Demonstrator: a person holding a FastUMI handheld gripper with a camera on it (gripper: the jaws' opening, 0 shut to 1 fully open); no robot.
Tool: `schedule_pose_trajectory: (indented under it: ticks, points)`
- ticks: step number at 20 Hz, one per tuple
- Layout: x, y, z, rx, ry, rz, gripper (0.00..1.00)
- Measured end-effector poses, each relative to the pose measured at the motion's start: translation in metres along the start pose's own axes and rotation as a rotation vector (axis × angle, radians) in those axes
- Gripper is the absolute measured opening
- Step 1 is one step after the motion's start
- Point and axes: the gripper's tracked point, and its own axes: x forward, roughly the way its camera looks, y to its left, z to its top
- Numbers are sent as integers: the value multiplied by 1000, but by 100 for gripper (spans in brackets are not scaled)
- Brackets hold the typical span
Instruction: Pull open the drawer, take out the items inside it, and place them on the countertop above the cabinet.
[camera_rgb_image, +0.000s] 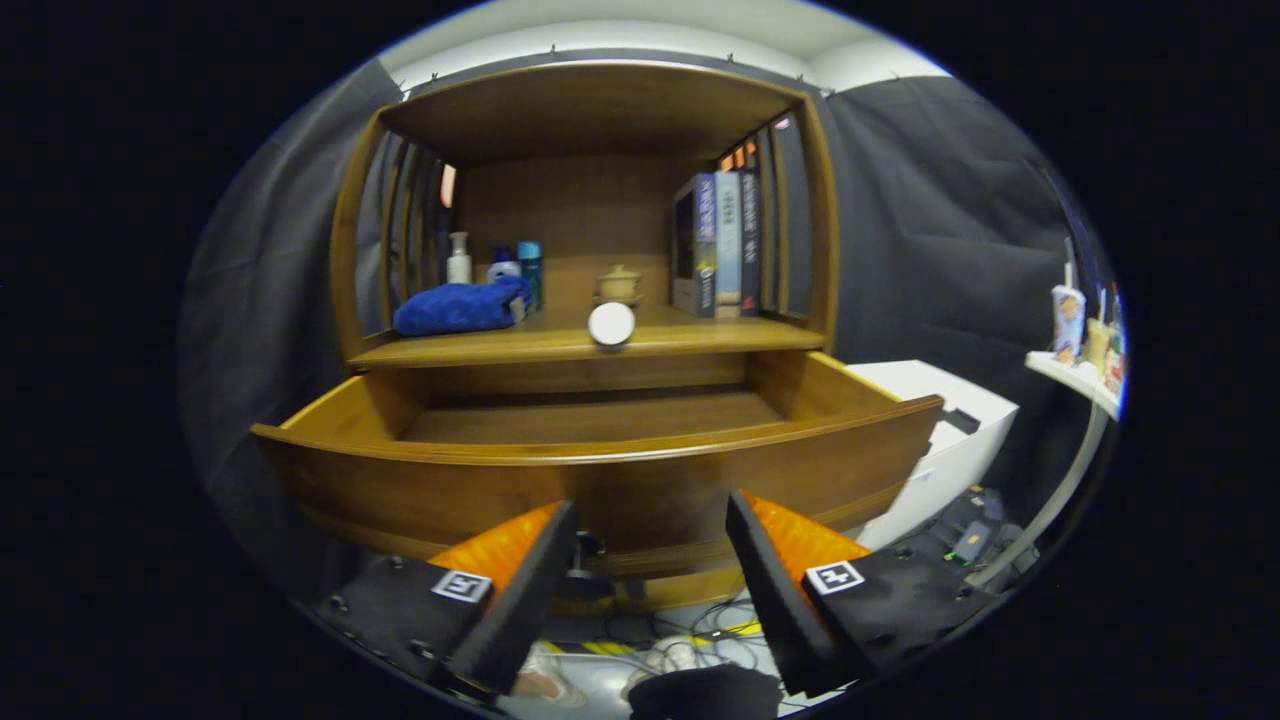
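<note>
No readable text. Lettering on spines of books (722, 243), right of the lidded pot (619, 284), too blurred to read.

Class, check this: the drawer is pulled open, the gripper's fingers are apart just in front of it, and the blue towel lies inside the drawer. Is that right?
Not quite. In the gripper view the blue towel lies on the countertop, not in the drawer. The drawer is open, and the gripper is open before it.
</note>
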Motion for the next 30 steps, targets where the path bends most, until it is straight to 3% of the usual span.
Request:
schedule_pose_trajectory:
  ticks: [1,3,11,30]
  points:
    - [3,-5,-4,-24,12,-4,93]
    - [9,-6,0,-20,-11,-1,100]
    - [31,-4,10,-27,-5,23,96]
    - [152,4,64,-23,6,80,96]
